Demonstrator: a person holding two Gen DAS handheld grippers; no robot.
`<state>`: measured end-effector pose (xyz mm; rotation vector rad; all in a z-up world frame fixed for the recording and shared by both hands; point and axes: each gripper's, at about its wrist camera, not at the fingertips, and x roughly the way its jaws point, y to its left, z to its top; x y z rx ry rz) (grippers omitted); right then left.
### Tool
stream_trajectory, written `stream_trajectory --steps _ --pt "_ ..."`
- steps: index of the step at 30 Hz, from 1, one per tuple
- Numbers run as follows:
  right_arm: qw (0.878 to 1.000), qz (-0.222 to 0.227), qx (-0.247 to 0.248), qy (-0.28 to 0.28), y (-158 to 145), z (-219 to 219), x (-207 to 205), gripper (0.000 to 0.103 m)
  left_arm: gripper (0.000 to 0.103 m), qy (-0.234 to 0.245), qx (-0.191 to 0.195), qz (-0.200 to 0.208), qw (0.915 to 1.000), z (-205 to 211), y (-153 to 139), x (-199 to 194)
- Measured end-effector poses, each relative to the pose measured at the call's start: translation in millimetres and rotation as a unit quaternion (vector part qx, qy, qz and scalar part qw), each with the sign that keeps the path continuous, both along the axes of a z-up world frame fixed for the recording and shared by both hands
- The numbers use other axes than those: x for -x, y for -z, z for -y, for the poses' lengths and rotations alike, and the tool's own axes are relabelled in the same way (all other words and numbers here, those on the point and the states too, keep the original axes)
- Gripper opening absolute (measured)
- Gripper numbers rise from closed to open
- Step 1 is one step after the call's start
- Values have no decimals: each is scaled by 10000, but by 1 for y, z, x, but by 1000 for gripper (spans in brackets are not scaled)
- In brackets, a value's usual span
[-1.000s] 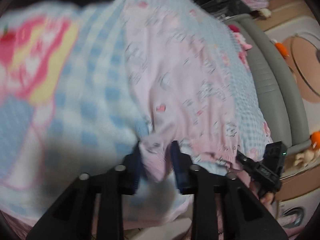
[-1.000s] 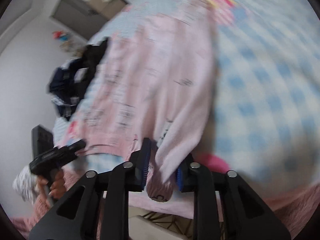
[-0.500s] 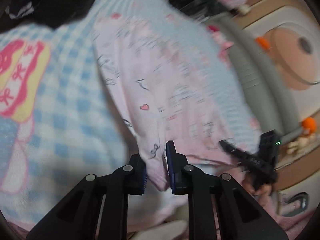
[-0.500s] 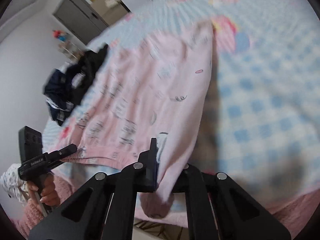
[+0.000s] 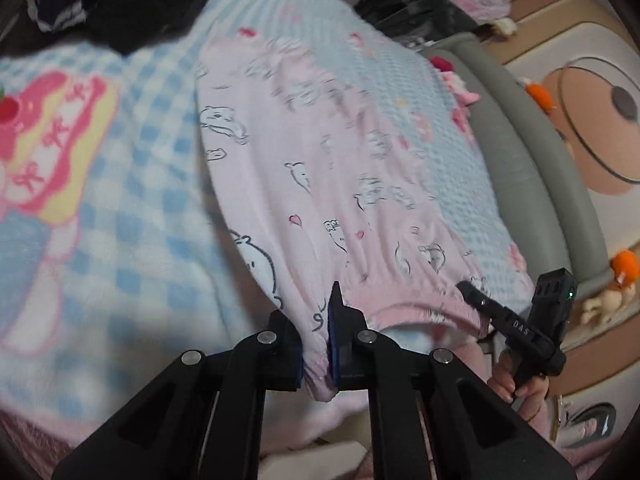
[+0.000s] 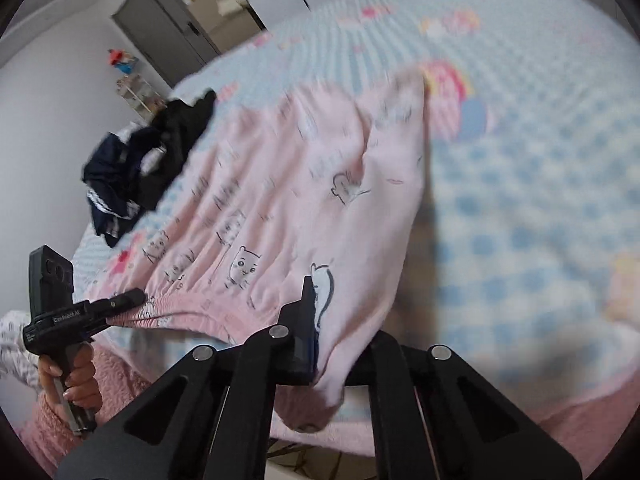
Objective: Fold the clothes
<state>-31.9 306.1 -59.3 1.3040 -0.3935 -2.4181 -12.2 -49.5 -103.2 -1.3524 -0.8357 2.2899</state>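
While the pink pajama garment (image 5: 320, 168) lies spread over the blue checked blanket (image 5: 132, 184) on the bed, both tools grip its near, elastic-hemmed edge. Seen from the left wrist, the left tool (image 5: 314, 354) is clamped on one corner of the fabric, which bunches between its blue-padded fingers (image 5: 333, 344) and hangs a little below them. Farther along the same hem, the right tool (image 5: 480, 308) pinches the cloth, a hand (image 5: 520, 384) wrapped around its handle. From the right wrist, the right tool (image 6: 332, 344) is closed on the opposite corner, the cloth draped over one finger and hiding it, and the left tool (image 6: 132, 300) bites the hem at the far left. A heap of dark clothes (image 6: 140, 172) sits on the blanket beyond the garment, just beside its far edge.
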Motion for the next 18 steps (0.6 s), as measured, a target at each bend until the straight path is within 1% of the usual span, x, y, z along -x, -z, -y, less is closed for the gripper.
stream_trajectory --steps 2,3,4,5,6,7,8,9,10,12,13,14,16,17,18 --pt "9999 -34 -103 -71 -3 -5 -5 3 10 71 80 5 9999 -1 -1 -5" --pt "9996 8 -292 -63 4 -5 -6 3 12 98 164 98 9998 -2 5 -6" --pt "9984 155 -540 -57 18 -2 -4 3 14 115 300 296 9990 -3 18 -5" --pt "9955 414 -850 -47 38 2 -1 3 14 89 437 574 9974 -2 33 -4" --pt "9929 627 -1011 -22 54 3 1 4 14 4 461 788 9958 3 44 -5" --pt "9925 772 -950 28 67 1 0 3 14 -95 351 822 9960 8 45 -8" --pt "9929 826 -849 105 72 -2 -2 5 15 -194 241 856 9958 14 46 -12" --pt "9946 740 -696 196 66 -8 -6 8 17 -292 131 890 9955 20 47 -15" --pt "9959 644 -582 256 57 -14 -8 10 23 -370 206 840 9956 25 43 -19" --pt "9965 373 -549 508 37 -28 -11 15 30 -474 780 543 9943 33 23 -28" --pt "9961 209 -599 619 27 -34 -13 16 30 -526 1066 393 9921 38 13 -32" --pt "9951 26 -716 679 16 -38 -15 17 30 -517 1218 222 9910 41 3 -36" --pt "9934 -349 -924 582 -5 -34 -18 19 30 -266 1223 -236 9919 33 -17 -35" --pt "9932 -503 -970 410 -13 -25 -20 22 30 -51 1335 -426 9901 20 -23 -31" --pt "9937 -604 -936 123 -18 -9 -20 22 30 192 1497 -547 9870 6 -26 -25"
